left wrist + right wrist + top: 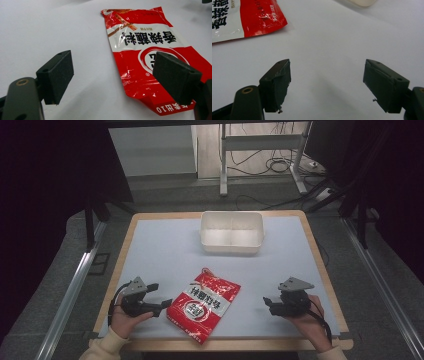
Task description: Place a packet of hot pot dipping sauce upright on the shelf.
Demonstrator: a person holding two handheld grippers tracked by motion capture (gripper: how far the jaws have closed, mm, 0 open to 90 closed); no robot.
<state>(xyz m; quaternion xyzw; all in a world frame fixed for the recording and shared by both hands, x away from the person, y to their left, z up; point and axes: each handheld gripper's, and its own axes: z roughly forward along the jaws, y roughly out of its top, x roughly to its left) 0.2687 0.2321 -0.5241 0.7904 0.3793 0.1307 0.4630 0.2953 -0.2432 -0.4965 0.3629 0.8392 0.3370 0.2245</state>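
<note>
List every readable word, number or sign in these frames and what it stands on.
"香辣脆": large black characters on the white band of the red bag, upside down in the left gripper view; my reading is unsure, and a fourth character is unclear.
"10": white print along the bag's near edge, with characters beside it too blurred to read.
Small print and round logo: unreadable.
The white tub bears no text.

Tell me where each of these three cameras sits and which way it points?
High view: above the person's side, looking forward and down on the table; both hands, left hand-held gripper, right hand-held gripper.
Left gripper view: on the left hand-held gripper, looking along its open jaws at the red snack bag.
Right gripper view: on the right hand-held gripper, jaws open over the white mat.
Shared: all three show the snack bag.
</note>
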